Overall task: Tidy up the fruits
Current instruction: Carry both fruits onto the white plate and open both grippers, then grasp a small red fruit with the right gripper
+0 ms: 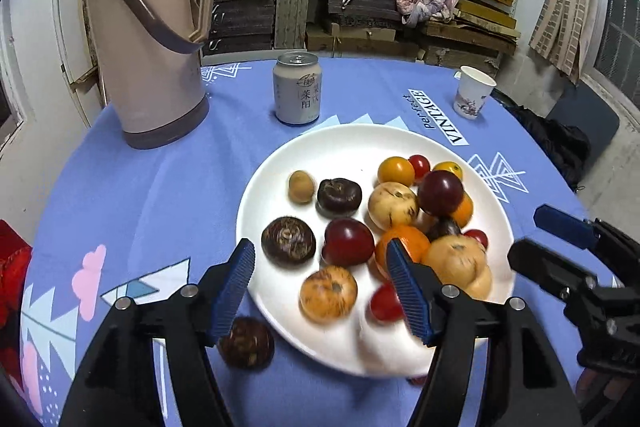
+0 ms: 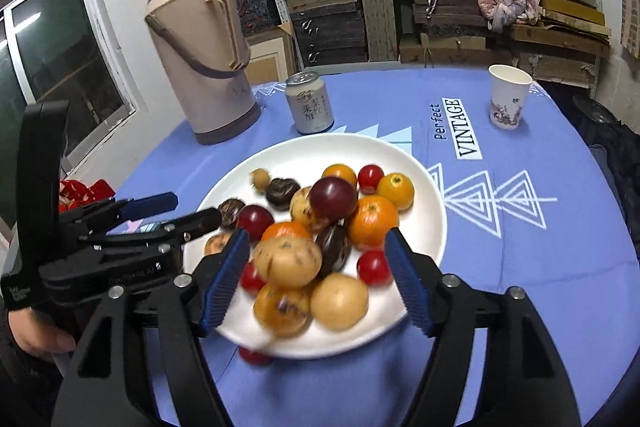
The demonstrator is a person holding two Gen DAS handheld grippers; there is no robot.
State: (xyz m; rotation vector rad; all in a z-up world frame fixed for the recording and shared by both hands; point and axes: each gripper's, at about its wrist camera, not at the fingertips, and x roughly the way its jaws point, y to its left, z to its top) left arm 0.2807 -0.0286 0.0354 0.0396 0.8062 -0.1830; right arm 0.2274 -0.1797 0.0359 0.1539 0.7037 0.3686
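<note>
So, progress: I'd judge it nearly done, with most of the fruit heaped on the white plate [image 1: 340, 143] mid-table and two strays on the cloth.
Left to do: a loose water chestnut [image 1: 246, 343] lies at 7 o'clock off the plate, and a loose cherry tomato [image 2: 254, 355] sits at 6 o'clock, tucked against the near rim.
Plums: two, dark red, one at the plate's centre and one toward 2 o'clock.
Oranges: two, touching the pile's middle.
Yellow tomatoes: two, up at 1 o'clock.
Red cherry tomatoes: three on the plate, four with the stray.
Water chestnuts: three on the plate, four with the stray.
Tan speckled fruits: five by my count, though blur makes that unsure, plus one small tan one at 11 o'clock.
Left gripper [image 1: 320, 251]: jaws spread wide over the plate's 7 o'clock edge, gripping nothing.
Right gripper [image 2: 316, 235]: likewise wide apart above the pile, empty.
Around the plate: one thermos [image 1: 148, 39] at 10 o'clock, one can [image 1: 297, 89] at 12, one paper cup [image 1: 474, 93] at 2.
</note>
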